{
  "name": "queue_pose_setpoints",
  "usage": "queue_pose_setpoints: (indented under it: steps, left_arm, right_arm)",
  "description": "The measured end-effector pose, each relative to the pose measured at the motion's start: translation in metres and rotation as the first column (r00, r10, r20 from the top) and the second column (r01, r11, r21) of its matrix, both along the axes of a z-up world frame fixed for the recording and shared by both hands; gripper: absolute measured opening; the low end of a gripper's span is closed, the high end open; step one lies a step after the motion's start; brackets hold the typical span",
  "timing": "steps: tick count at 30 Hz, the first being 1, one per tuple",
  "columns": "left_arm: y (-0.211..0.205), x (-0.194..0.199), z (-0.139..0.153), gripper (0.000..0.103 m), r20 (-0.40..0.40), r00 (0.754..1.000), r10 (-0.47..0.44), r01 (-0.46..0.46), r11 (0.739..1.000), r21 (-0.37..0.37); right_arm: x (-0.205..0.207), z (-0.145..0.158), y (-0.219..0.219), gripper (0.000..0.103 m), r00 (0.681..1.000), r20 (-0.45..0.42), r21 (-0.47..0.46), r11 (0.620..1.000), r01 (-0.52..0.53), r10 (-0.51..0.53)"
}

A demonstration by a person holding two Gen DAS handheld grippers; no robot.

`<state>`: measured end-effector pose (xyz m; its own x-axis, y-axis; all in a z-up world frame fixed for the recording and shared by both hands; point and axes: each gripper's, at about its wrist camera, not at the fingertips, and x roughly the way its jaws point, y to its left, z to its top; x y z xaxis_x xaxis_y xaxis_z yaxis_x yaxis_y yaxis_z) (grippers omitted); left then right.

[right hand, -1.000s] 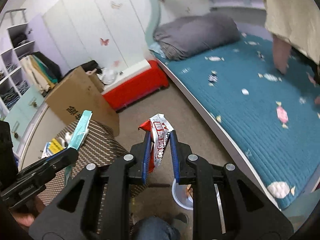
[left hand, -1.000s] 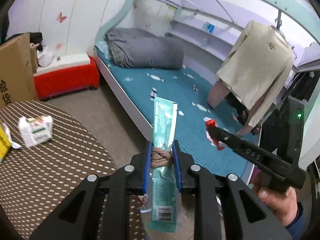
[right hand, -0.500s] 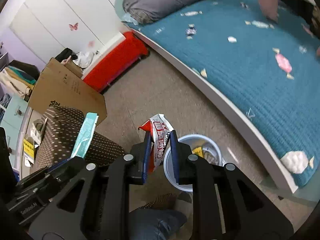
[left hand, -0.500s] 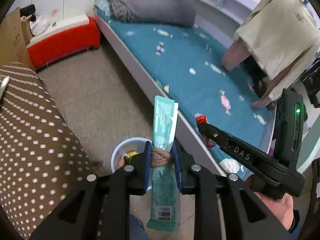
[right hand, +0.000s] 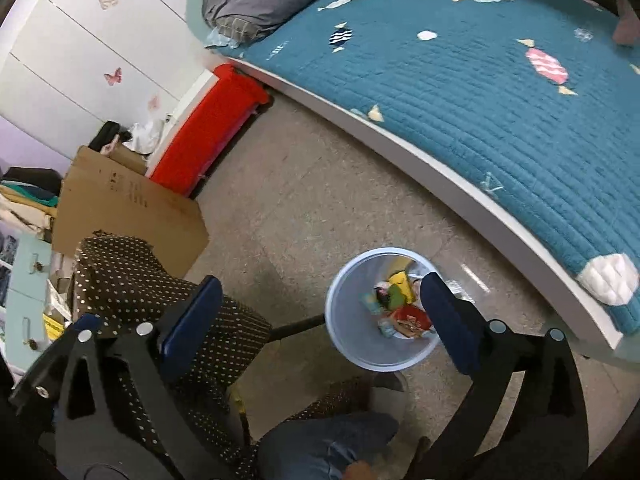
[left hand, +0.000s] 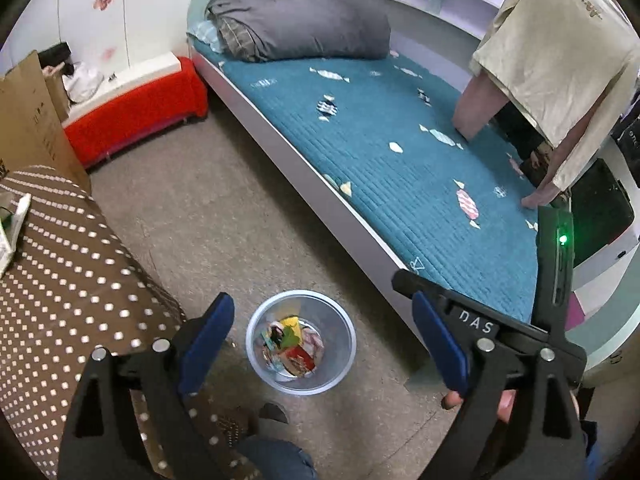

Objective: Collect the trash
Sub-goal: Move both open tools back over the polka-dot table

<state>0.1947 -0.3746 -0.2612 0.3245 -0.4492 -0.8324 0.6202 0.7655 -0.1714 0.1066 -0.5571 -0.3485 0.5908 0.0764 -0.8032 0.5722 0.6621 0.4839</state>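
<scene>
A pale blue waste bin (left hand: 256, 320) stands on the floor, holding several coloured wrappers (left hand: 292, 344). My left gripper (left hand: 324, 332) is wide open and empty, right above the bin. My right gripper (right hand: 320, 312) is also wide open and empty above the same bin (right hand: 340, 340), where the wrappers (right hand: 400, 312) lie, a red one among them. The right gripper's body shows at the right of the left wrist view (left hand: 500, 324).
A round table with a brown dotted cloth (left hand: 60, 264) stands left of the bin. A bed with a teal cover (left hand: 400, 152) runs along the right. A red bench (left hand: 132, 108) and a cardboard box (left hand: 28, 112) stand behind. My knee (right hand: 328, 440) is below.
Both grippers opened. The teal wrapper has left my left gripper and the red wrapper my right one. Both views tilted down over the bin.
</scene>
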Motion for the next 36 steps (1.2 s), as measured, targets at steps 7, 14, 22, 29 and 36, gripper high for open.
queue_pose_setpoints:
  steps: [7,14,22,29,36]
  left_arm:
    - [0.013,-0.015,0.029,0.091,0.078,0.997,-0.006,0.008,1.000,-0.022]
    - [0.047,-0.031,0.068,0.092,0.155,0.987,0.035,-0.027,0.998,-0.055]
    - [0.094,-0.045,0.107,0.094,0.224,0.971,0.089,-0.062,0.990,-0.125]
    - [0.139,-0.054,0.125,0.094,0.264,0.953,0.149,-0.110,0.982,-0.156]
    - [0.197,-0.053,0.134,0.094,0.287,0.927,0.240,-0.196,0.965,-0.174]
  right_arm:
    - [-0.011,0.039,0.013,0.097,1.000,0.017,-0.125,0.992,0.016,-0.014]
    - [-0.017,0.099,0.042,0.097,0.995,0.097,-0.217,0.976,0.006,0.015]
    - [-0.023,0.170,0.088,0.097,0.973,0.211,-0.299,0.954,-0.029,0.096]
    - [-0.021,0.211,0.131,0.097,0.948,0.262,-0.360,0.930,-0.079,0.182]
    - [-0.011,0.236,0.181,0.097,0.921,0.270,-0.420,0.895,-0.149,0.280]
